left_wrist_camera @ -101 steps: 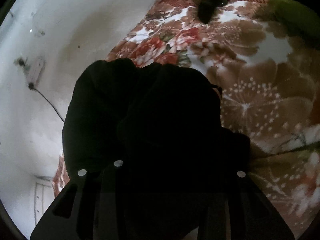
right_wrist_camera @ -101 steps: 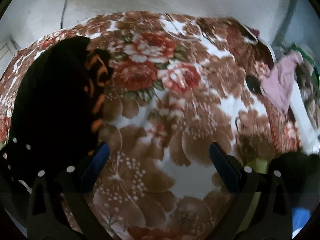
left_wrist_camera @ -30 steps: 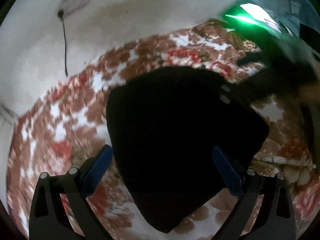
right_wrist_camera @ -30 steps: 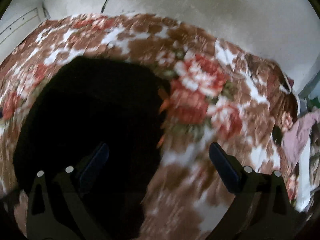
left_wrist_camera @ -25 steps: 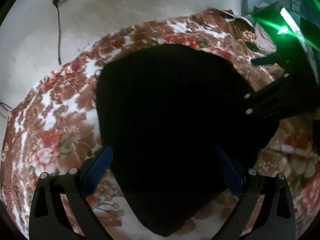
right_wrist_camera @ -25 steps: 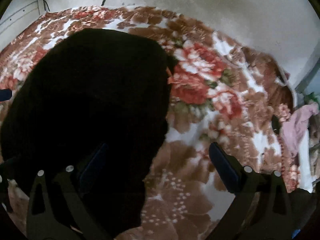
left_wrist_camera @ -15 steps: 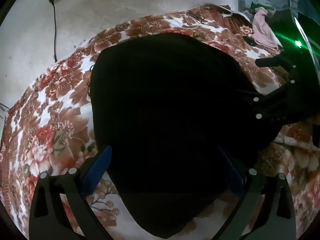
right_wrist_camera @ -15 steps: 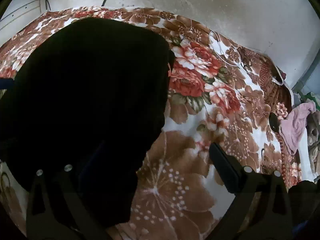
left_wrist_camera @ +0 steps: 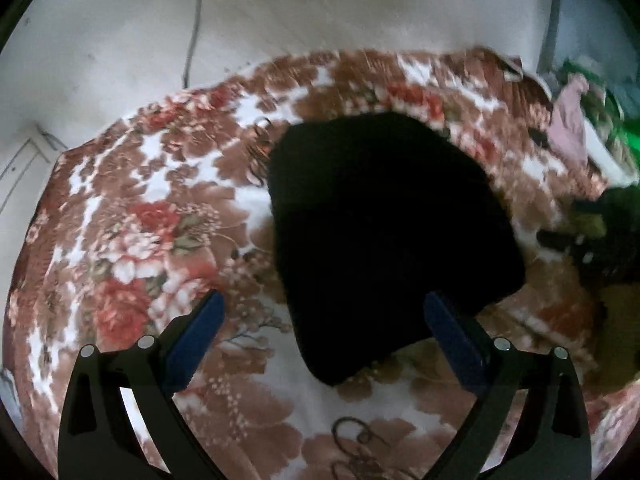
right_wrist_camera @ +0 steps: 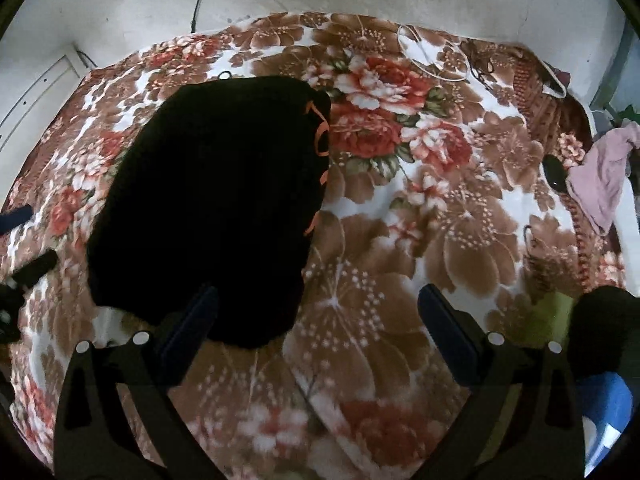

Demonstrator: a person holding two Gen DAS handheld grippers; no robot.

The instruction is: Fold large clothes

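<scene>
Nearest the lens, the left gripper stood with its jaws spread wide and nothing between them, and the right gripper was just as wide and just as empty. Neither one touched cloth. Just beyond them lay the black garment, a compact, roughly squared bundle resting flat on the floral blanket, at about ten o'clock from the right gripper and around one o'clock from the left. An orange print peeked out along its three o'clock edge in the right wrist view. Judged from that tidy shape, the folding of this piece looked finished or nearly so; at most a last smoothing or carrying it off seemed left.

Farther out, at three o'clock in the right wrist view, a pink cloth lay crumpled by the blanket's edge, possibly another piece waiting its turn. A thin white cable looped across the blanket at one o'clock, well apart from the bundle. Nothing blocked the way to the garment. Beyond everything rose the pale wall.
</scene>
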